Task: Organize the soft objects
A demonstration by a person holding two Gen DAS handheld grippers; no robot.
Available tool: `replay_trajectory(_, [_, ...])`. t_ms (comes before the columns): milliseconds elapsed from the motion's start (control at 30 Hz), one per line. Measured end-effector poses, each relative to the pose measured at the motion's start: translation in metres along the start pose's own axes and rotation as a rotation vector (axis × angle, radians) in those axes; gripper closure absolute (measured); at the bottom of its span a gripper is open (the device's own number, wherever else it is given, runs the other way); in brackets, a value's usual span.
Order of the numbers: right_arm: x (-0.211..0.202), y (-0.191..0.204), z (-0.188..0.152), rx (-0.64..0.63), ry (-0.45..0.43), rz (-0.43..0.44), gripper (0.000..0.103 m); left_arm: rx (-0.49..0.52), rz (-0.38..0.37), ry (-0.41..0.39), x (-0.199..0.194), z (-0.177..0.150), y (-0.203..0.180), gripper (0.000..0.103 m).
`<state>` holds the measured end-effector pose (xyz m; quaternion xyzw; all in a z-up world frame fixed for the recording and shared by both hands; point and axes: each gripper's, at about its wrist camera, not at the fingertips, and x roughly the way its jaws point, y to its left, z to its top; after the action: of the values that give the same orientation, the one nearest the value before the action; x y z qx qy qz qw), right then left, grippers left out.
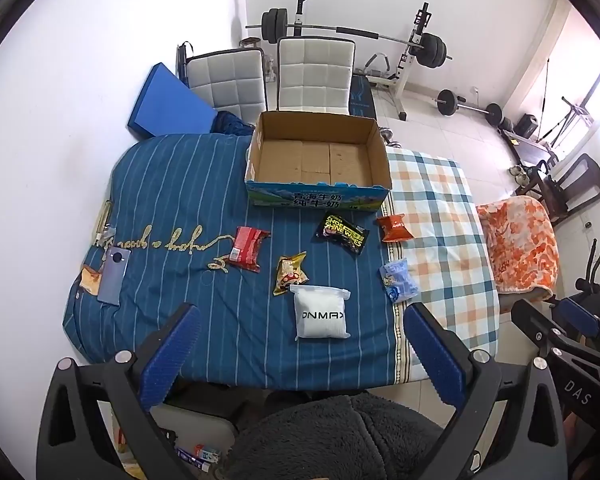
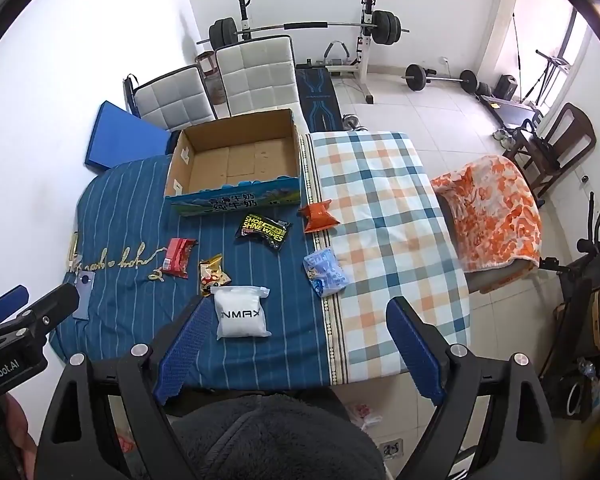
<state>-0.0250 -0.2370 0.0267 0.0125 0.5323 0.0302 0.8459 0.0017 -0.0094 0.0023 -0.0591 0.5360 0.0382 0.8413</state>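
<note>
An empty cardboard box [image 1: 318, 160] [image 2: 236, 160] stands at the far side of the table. In front of it lie several soft packets: a white pouch [image 1: 321, 317] [image 2: 241, 312], a gold snack bag [image 1: 290, 272] [image 2: 213, 274], a red packet [image 1: 246, 247] [image 2: 177, 258], a black wipes pack [image 1: 343, 232] [image 2: 265, 230], an orange packet [image 1: 394, 229] [image 2: 319, 216] and a blue bag [image 1: 398, 282] [image 2: 326, 274]. My left gripper [image 1: 300, 344] is open and empty, above the table's near edge. My right gripper [image 2: 300, 340] is open and empty, also held back from the packets.
A blue striped cloth [image 1: 172, 200] and a plaid cloth [image 1: 440, 240] cover the table. A phone [image 1: 114, 276] lies at the left. Two white chairs [image 1: 314, 74], a blue pad [image 1: 168, 100] and weight equipment [image 1: 416, 48] stand behind. An orange blanket [image 1: 520, 248] is at the right.
</note>
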Motion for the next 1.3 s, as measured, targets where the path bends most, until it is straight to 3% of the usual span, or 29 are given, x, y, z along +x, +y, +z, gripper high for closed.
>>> replay_trajectory(1300, [-0.011,0.008,0.005,-0.024,-0.025,-0.021,0.012,0.024,0.033,-0.009,0.003,-0.009,-0.004,0.000])
